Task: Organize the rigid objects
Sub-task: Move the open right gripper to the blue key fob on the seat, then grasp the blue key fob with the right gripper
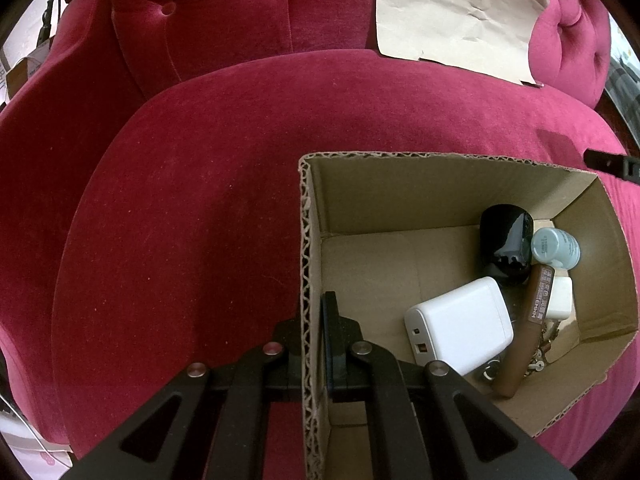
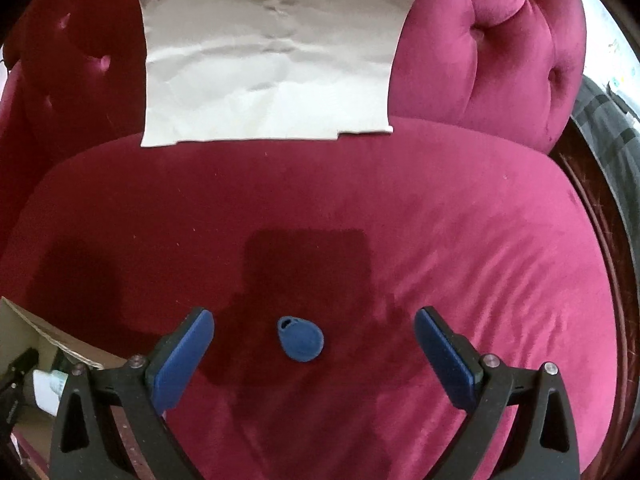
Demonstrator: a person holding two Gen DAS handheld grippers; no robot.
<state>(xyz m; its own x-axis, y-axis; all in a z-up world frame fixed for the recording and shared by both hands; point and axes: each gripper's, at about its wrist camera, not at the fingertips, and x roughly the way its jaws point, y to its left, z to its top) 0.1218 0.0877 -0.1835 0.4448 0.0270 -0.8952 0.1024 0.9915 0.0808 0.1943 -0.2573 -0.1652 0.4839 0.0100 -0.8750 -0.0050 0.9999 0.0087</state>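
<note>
Reading labels first: brown stick (image 1: pixel 527 330) in the cardboard box (image 1: pixel 440 184) carries pale print down its side, last part looks like "CMMM", rest too small to read; pale blue bottle (image 1: pixel 556 249) has a printed label, illegible. Also in box: white charger (image 1: pixel 460 326) w/ two ports facing the camera, glossy black rounded item (image 1: pixel 506 246), small white block (image 1: pixel 560 298), some metal bits under the stick. Left gripper (image 1: pixel 314 344) is clamped tight on the box's left wall, one finger inside, one outside. Right gripper (image 2: pixel 314 340) is spread wide, nothing in it, above the blue key fob (image 2: pixel 301 338), which lies flat on the seat between the blue pads (image 2: pixel 184 356), not touching either. Surface: crimson velvet sofa (image 2: pixel 480 240) w/ tufted, buttoned back; creased sheet of brown paper (image 2: pixel 272 60) leans on the backrest.
</note>
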